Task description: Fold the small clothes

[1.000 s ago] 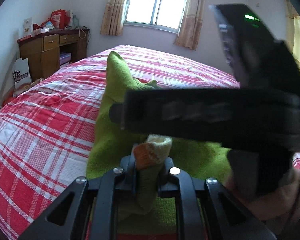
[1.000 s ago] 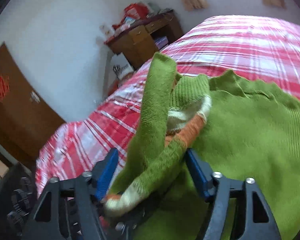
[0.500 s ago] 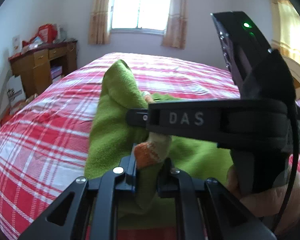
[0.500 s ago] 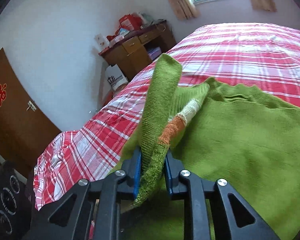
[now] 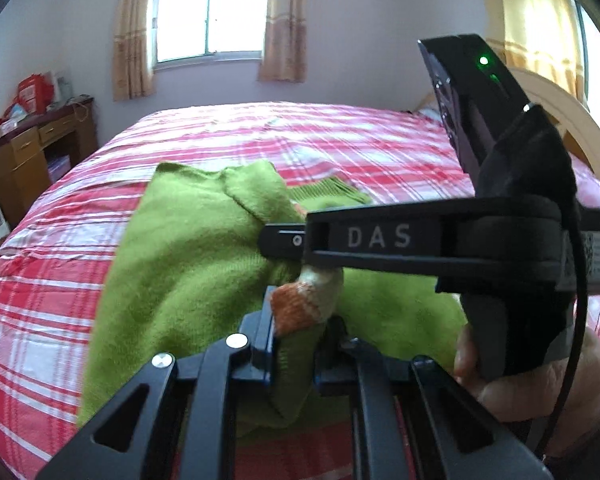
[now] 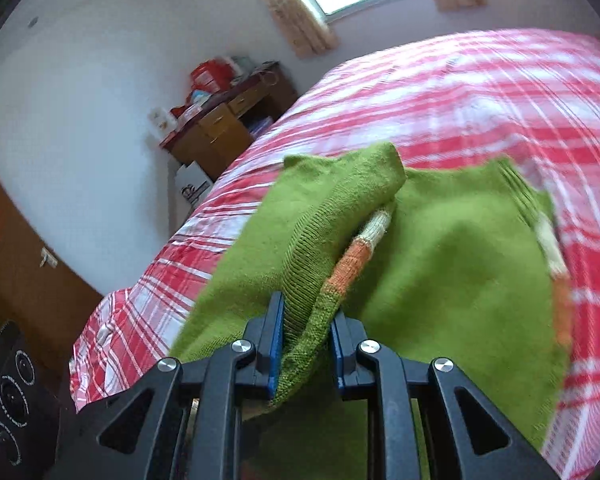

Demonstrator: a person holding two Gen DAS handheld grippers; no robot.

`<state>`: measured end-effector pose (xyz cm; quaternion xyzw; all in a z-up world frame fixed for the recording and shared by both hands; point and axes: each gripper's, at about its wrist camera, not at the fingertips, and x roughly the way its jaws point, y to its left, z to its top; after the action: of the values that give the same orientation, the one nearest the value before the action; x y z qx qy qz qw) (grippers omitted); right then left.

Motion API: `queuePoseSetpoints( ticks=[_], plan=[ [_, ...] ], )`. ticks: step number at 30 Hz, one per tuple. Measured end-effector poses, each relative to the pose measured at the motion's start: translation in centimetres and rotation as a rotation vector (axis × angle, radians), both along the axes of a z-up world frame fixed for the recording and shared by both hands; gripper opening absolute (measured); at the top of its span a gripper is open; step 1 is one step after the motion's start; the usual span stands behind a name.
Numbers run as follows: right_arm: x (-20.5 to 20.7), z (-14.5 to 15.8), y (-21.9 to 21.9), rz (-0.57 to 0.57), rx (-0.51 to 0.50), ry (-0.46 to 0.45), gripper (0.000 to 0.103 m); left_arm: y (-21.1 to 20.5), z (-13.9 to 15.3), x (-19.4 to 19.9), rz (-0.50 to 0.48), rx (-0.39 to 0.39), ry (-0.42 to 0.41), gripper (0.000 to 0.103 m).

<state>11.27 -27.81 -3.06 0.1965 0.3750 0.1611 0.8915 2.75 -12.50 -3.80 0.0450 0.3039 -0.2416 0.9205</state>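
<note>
From the left wrist view, the left gripper [image 5: 296,344] has its jaws pinched tight on a bunch of the green sweater [image 5: 188,272], right where an orange-and-cream striped cuff [image 5: 304,304] pokes up between them. The sweater lies on the red plaid bed [image 5: 340,140], its left part lifted and doubled over toward the middle. Across the view, just above the cuff, reaches the right gripper [image 5: 284,238], a black tool with pale lettering on its side; the person's hand [image 5: 540,376] wraps its grip at lower right. A window [image 5: 208,12] with tan curtains sits in the far wall, and a wooden desk [image 5: 28,152] stands at the left.

From the right wrist view, the right gripper [image 6: 306,344] holds a fold of the green sweater [image 6: 460,272] between its blue pads, the jaws narrow and pressing on the knit edge beside the striped sleeve [image 6: 356,256]. The raised fold runs up and away from the jaws, draped over the flat body of the sweater on the bed [image 6: 480,92]. The desk [image 6: 228,120] stands against the white wall; a dark speaker [image 6: 8,412] is at lower left.
</note>
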Motion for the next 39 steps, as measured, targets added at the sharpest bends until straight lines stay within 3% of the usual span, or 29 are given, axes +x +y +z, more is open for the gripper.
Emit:
queuePoseSetpoints(
  ticks=[6, 9, 11, 12, 16, 18, 19, 20, 22, 26, 30, 35, 39],
  plan=[
    [-0.1, -1.4, -0.7, -0.012, 0.042, 0.016, 0.024, 0.8, -0.7, 0.5, 0.009, -0.023, 0.042, 0.014],
    [0.6, -1.4, -1.6, -0.018, 0.173, 0.052, 0.044, 0.8, -0.9, 0.2, 0.011, -0.025, 0.044, 0.014],
    [1.2, -1.2, -2.3, -0.021, 0.257, 0.054, 0.067, 0.7, -0.9, 0.1, 0.010, -0.027, 0.043, 0.014],
    [1.7, -0.9, -2.5, -0.027, 0.284, 0.043, 0.069, 0.6, -0.9, 0.3, 0.011, -0.030, 0.044, 0.014],
    [4.1, -0.7, -1.4, -0.036, 0.167, 0.063, 0.070, 0.8, -1.0, 0.3, 0.011, -0.042, 0.053, 0.014],
    [4.9, -0.6, -0.4, -0.023, 0.098, 0.062, 0.063, 0.9, -0.9, 0.6, 0.015, -0.046, 0.060, 0.014],
    [5.3, -0.5, 0.1, -0.030, 0.047, 0.071, 0.043, 1.0, -0.9, 0.8, 0.019, -0.046, 0.062, 0.014],
    [5.6, -0.5, 0.3, -0.037, 0.014, 0.083, 0.031, 1.1, -0.8, 1.0, 0.022, -0.045, 0.063, 0.014],
    [6.1, -0.1, 0.6, -0.038, -0.027, 0.081, 0.023, 1.0, -0.5, 1.3, 0.031, -0.035, 0.050, 0.014],
    [4.5, 2.3, 0.2, -0.016, -0.088, -0.031, 0.016, -0.2, 0.9, 0.7, 0.018, -0.014, -0.005, 0.014],
    [3.4, 4.4, -1.1, -0.023, -0.098, -0.079, 0.016, -2.3, 2.1, 0.5, -0.038, -0.030, -0.015, 0.014],
    [1.9, 4.5, -5.4, -0.079, -0.111, -0.073, 0.015, -6.1, 2.2, 0.1, -0.121, -0.021, -0.004, 0.014],
    [2.0, 1.8, -8.5, -0.116, -0.092, 0.002, 0.015, -8.9, 0.6, 0.0, -0.146, 0.031, 0.028, 0.014]
  ],
)
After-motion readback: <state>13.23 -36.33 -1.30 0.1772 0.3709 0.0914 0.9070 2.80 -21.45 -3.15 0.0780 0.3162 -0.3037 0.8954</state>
